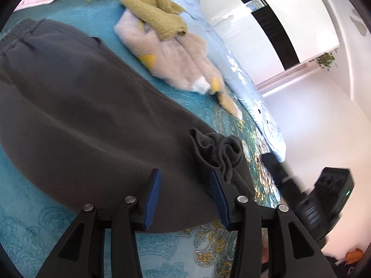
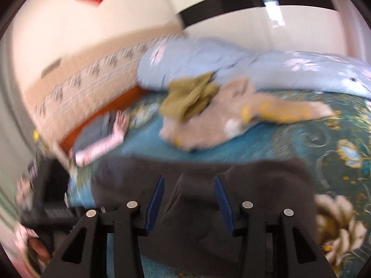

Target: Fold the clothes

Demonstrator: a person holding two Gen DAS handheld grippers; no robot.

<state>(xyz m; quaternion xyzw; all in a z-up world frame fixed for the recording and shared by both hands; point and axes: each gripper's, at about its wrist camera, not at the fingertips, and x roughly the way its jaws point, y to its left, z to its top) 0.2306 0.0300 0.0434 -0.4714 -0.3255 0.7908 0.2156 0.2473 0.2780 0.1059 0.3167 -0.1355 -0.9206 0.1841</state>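
Your left gripper (image 1: 185, 185) and right gripper (image 2: 189, 191) look alike: each has 2 matte black angular arms with triangular cut-outs, 4 round silver pivot screws, and jaws lined with ribbed blue pads (image 1: 151, 200).

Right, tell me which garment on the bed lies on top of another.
The olive-green garment: it sits crumpled on the fluffy beige one. The dark grey trousers lie spread alone on the bedspread.

Bare teal patterned bedspread (image 1: 34, 227) lower left of left wrist view; upper centre blocked by fluffy beige garment (image 1: 176, 62) w/ olive knit (image 1: 157, 11) on top.
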